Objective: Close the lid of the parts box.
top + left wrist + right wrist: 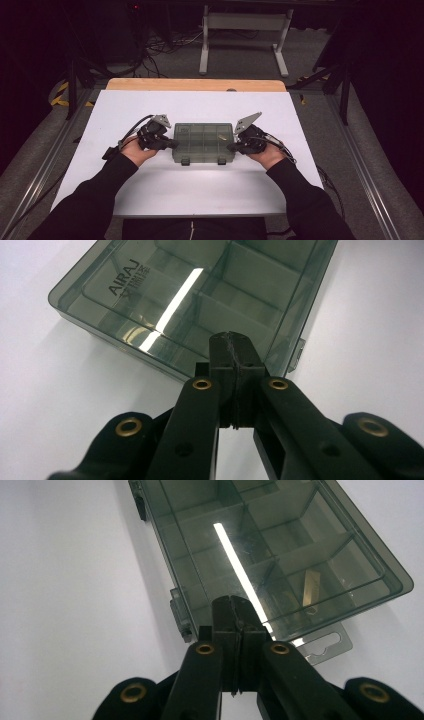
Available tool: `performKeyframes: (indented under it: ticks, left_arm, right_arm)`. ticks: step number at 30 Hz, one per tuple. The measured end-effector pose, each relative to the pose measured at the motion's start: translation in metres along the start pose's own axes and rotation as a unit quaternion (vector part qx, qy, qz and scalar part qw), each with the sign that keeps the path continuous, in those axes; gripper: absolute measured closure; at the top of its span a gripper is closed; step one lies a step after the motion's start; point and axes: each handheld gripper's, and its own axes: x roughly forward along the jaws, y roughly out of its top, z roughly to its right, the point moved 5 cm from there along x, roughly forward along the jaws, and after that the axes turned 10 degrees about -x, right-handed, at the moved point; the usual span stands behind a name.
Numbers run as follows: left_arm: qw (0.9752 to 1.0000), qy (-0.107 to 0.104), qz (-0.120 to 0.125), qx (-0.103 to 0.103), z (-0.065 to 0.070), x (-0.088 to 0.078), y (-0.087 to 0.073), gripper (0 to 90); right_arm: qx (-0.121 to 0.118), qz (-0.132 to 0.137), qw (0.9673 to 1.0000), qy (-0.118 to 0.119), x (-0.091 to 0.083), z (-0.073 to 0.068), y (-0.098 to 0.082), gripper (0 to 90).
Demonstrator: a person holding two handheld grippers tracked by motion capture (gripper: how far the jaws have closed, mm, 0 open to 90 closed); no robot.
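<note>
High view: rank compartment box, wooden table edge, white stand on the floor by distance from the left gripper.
1. Compartment box: right beside the left gripper, at the jaw tips.
2. Wooden table edge: beyond the white mat, farther back.
3. White stand: on the floor behind the table, farthest.

Around the work: table, floor, stand

A white table top [150, 190] with a wooden edge [195, 84] at its far side; grey floor beyond with tangled cables [165, 45]; a white metal stand [245, 30] behind.
</note>
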Motion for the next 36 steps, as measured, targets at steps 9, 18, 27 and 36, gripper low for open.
performKeyframes:
  ticks: [9, 18, 27, 36]
  left_arm:
    - [0.9999, 0.011, -0.01, 0.009, 0.003, 0.004, -0.003, 89.9]
    - [0.9999, 0.01, -0.006, 0.009, 0.003, 0.004, -0.003, 89.9]
    - [0.9997, 0.012, 0.017, 0.015, 0.006, -0.001, 0.001, 72.8]
    - [0.9973, -0.001, 0.073, -0.002, 0.007, -0.018, 0.003, 26.4]
  right_arm:
    - [0.0, -0.015, 0.9999, 0.005, 0.004, -0.002, -0.003, 90.0]
    - [0.0, -0.012, 0.9999, 0.007, 0.005, -0.003, -0.002, 90.0]
    - [0.001, 0.004, 1.0, -0.007, 0.001, -0.001, 0.001, 79.3]
    - [0.03, 0.067, 0.9971, -0.019, -0.011, 0.002, 0.01, 31.1]
